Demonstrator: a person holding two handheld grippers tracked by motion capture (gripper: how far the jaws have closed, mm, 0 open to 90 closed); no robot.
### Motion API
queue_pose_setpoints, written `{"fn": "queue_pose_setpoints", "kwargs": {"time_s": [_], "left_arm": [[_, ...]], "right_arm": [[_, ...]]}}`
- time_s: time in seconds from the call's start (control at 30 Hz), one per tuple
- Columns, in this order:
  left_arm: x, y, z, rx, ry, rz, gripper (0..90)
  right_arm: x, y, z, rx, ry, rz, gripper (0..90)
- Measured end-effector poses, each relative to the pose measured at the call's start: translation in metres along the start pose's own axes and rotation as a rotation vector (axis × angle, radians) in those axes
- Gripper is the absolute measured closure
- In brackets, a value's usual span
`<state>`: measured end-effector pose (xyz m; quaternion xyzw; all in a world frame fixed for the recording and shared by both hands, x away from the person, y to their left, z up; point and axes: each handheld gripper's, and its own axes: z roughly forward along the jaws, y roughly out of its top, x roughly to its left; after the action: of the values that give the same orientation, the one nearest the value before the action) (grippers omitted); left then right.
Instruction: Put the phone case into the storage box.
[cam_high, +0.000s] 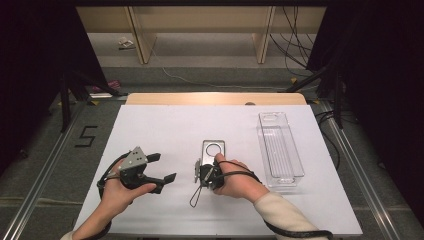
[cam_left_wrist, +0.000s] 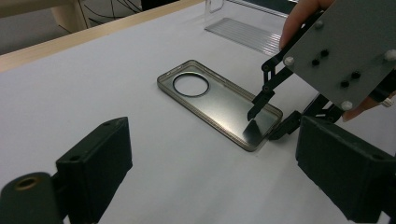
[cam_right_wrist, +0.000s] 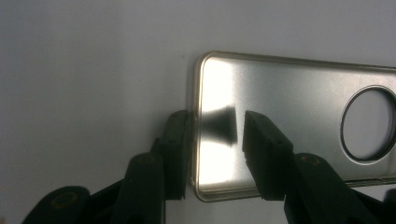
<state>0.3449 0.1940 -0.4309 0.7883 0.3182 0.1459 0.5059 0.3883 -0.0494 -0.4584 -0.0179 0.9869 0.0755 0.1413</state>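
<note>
The phone case (cam_high: 213, 148) lies flat at the frame's centre, long axis running top to bottom. The right gripper (cam_high: 205, 172) sits at its bottom end, 2 jaws apart, straddling the short rim without pinching. The left gripper (cam_high: 156, 167), wide apart, waits lower left, farther off.

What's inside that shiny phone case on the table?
No phone: the phone case lies open side up, and its glossy bottom and round camera hole show. One finger of the right gripper dips inside at the short end. The sheet underneath is covered.
</note>
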Motion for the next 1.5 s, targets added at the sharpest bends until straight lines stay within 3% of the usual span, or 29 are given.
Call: {"fn": "queue_pose_setpoints", "kwargs": {"time_s": [0.33, 0.73, 0.83, 1.07, 1.5], "left_arm": [[0.0000, -0.0003, 0.0002, 0.002, -0.001, 0.000, 10.1], [0.0000, -0.0004, 0.0003, 0.002, 0.000, 0.000, 10.3], [0.0000, -0.0003, 0.0003, 0.001, 0.000, -0.001, 10.3], [0.0000, -0.0004, 0.0005, 0.002, -0.001, -0.001, 10.4], [0.0001, -0.0006, 0.0005, 0.002, -0.002, -0.001, 10.6]], "right_arm": [[0.0027, 0.0037, -0.0002, 0.030, 0.015, -0.026, 72.3], [0.0047, 0.0056, -0.0001, 0.048, 0.037, 0.004, 80.4], [0.0038, 0.0060, -0.0002, 0.050, 0.046, -0.008, 82.6], [0.0048, 0.0057, -0.0002, 0.047, 0.052, 0.024, 84.6], [0.0031, 0.0053, 0.0001, 0.033, 0.048, 0.032, 87.1]]}}
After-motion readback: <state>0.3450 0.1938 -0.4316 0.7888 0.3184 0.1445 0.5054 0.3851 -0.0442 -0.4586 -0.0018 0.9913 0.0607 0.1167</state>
